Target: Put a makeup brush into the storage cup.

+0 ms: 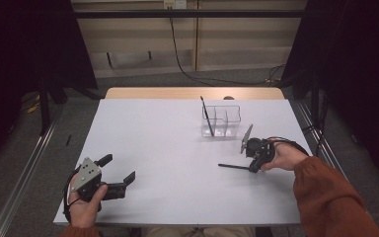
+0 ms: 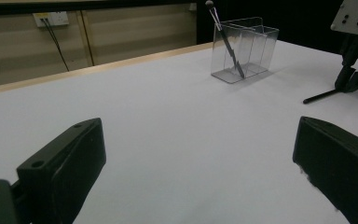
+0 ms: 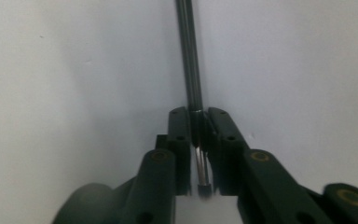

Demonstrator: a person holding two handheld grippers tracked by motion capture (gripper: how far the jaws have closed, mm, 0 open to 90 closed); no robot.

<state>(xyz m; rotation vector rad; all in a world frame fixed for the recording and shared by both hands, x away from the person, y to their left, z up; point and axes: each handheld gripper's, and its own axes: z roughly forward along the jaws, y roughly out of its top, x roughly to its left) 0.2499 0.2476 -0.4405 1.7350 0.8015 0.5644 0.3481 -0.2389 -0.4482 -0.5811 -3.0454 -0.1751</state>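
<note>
1. At about 7 o'clock on the white rectangular table [image 1: 177, 148], the left gripper [image 1: 121, 170] rests in the person's left hand [image 1: 86, 200]. Its two black jaws stand wide apart with nothing between them, and they point towards 2 o'clock.

2. At about 1 o'clock stands the clear plastic organiser box with several compartments [image 1: 222, 120]. One thin dark brush [image 1: 207, 116] already leans inside its left compartment, with the head up and tilted towards 11 o'clock.

3. At about 4 o'clock, the right gripper [image 1: 253, 167] points down at the table, held by the person's right hand [image 1: 284, 158]. Its jaws are pressed together on a second slim black make-up brush with a shiny metal ferrule [image 3: 189, 60].

4. This brush lies flat on the table, near the box and below it in the high view. Its long axis runs almost from 9 o'clock to 3 o'clock; the free handle end points to 9 o'clock. In the right gripper view the jaws hold it at the ferrule, with the bristle tip just behind them.

5. I judge that the step in hand is the pick-up: the grip is made, but the brush is not yet lifted.

6. The next move calls for lifting, turning the brush upright, and lowering it into a compartment without pushing the light box.
</note>
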